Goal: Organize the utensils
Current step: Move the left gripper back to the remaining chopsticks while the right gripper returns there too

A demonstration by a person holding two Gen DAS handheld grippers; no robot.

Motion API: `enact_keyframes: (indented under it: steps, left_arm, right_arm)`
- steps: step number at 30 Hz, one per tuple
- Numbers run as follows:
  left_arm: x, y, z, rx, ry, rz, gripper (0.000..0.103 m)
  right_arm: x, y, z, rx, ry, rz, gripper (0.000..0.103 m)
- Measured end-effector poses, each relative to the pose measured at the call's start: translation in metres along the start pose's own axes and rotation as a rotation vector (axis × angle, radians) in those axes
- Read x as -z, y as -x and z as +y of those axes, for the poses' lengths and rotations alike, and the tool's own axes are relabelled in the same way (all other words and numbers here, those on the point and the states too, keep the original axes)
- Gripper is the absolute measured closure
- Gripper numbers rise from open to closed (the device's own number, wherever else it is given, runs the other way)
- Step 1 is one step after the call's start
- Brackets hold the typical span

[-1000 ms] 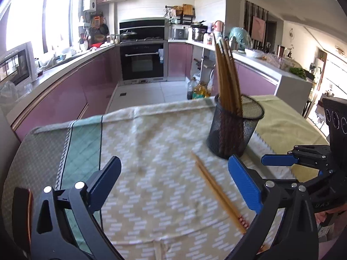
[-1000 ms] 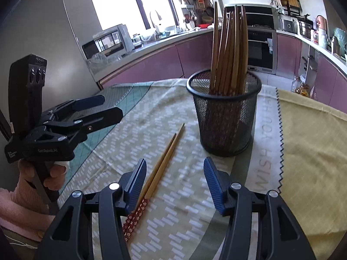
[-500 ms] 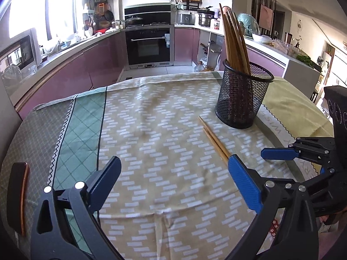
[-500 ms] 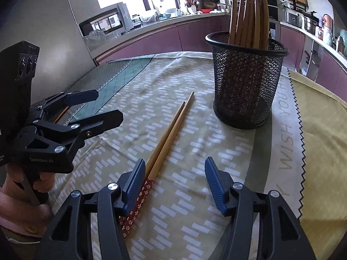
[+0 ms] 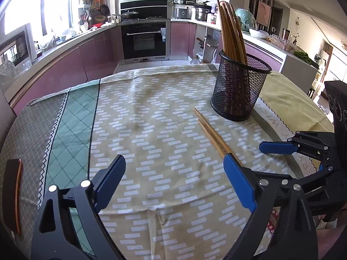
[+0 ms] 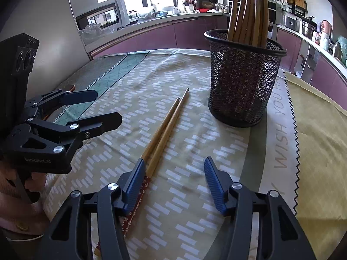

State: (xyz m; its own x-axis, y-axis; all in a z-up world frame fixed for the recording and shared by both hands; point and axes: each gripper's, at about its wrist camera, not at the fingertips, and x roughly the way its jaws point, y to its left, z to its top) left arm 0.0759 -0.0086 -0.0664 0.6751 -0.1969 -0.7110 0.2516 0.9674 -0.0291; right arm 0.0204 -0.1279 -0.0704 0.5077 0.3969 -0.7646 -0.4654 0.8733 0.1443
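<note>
Both jaw sets stand apart and grip nothing; on my left gripper (image 5: 174, 182) they have just been closing slightly over bare cloth, and my right gripper (image 6: 173, 184) has the chopstick pair (image 6: 164, 130) just beside its left finger. I note the pair lies flat on the patterned tablecloth (image 5: 151, 119), near the mesh holder (image 6: 243, 82) full of upright chopsticks. Purple kitchen cabinets (image 5: 65, 69) and an oven (image 5: 144, 40) lie beyond the table's far edge. Cloth left of the pair is open.
</note>
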Motion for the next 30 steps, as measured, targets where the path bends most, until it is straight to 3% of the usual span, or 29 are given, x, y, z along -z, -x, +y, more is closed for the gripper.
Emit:
enact_keyframes:
  steps: [30]
  left_arm:
    - [0.001, -0.025, -0.026, 0.038, -0.045, 0.087, 0.016]
  right_arm:
    - [0.001, 0.004, -0.019, -0.023, -0.033, 0.006, 0.06]
